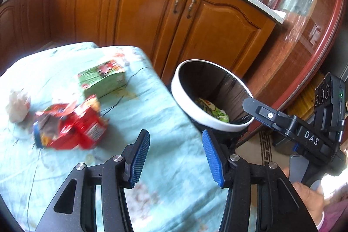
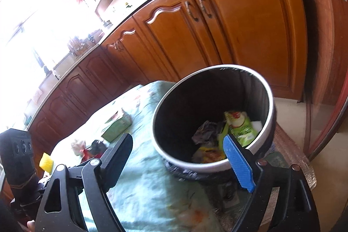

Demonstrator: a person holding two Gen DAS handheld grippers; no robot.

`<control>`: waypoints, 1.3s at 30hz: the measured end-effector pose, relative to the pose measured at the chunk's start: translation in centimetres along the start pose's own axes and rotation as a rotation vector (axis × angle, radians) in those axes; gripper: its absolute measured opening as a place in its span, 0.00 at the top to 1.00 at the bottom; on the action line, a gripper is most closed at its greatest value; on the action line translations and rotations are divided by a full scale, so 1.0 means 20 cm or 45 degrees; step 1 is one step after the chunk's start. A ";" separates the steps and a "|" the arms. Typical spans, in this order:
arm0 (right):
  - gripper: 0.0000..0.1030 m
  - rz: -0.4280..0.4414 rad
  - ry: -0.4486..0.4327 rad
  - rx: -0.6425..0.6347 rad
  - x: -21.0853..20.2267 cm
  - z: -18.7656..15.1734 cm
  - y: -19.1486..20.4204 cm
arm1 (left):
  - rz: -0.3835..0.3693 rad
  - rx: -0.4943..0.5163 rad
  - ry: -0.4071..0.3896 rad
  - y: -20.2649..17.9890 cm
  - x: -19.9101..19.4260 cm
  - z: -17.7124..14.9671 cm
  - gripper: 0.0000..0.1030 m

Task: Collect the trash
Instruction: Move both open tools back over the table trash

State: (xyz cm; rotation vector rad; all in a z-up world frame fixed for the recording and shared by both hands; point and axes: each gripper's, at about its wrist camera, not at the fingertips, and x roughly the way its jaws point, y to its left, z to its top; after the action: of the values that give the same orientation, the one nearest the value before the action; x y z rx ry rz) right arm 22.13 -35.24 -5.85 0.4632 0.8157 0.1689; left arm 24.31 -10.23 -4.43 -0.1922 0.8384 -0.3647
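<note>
Red crumpled wrapper on teal tablecloth, ahead-left of left gripper; jaws apart, empty. Right gripper hangs at the bin rim, jaws apart, empty. Green box beyond.

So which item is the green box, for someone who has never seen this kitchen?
Start at the table with the pale blue cloth, beside the white-rimmed bin. The green box lies flat near the table's far edge, behind the red packaging; it is the only green item on the cloth.
</note>
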 end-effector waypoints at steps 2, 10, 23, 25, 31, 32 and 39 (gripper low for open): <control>0.15 0.019 0.011 -0.011 0.00 -0.04 0.05 | 0.012 -0.028 0.002 0.05 -0.05 -0.05 0.51; 0.15 0.081 0.084 -0.046 0.05 -0.18 0.22 | 0.073 -0.135 -0.017 0.24 -0.26 -0.19 0.51; 0.15 0.174 0.194 -0.130 0.18 -0.33 0.50 | 0.159 -0.317 -0.043 0.55 -0.47 -0.31 0.52; 0.15 0.186 0.206 -0.141 0.19 -0.34 0.53 | 0.163 -0.336 -0.042 0.58 -0.49 -0.33 0.52; 0.15 0.201 0.223 -0.167 0.23 -0.37 0.61 | 0.173 -0.367 -0.031 0.62 -0.48 -0.34 0.51; 0.15 0.203 0.225 -0.169 0.23 -0.37 0.62 | 0.175 -0.370 -0.028 0.63 -0.47 -0.34 0.51; 0.15 0.213 0.238 -0.182 0.27 -0.37 0.67 | 0.196 -0.394 -0.025 0.69 -0.47 -0.32 0.51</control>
State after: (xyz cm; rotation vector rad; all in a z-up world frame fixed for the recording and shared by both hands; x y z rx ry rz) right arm 20.83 -19.09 -7.65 0.3840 0.9406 0.4281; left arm 16.99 5.85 -6.49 -0.4150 0.8819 -0.0864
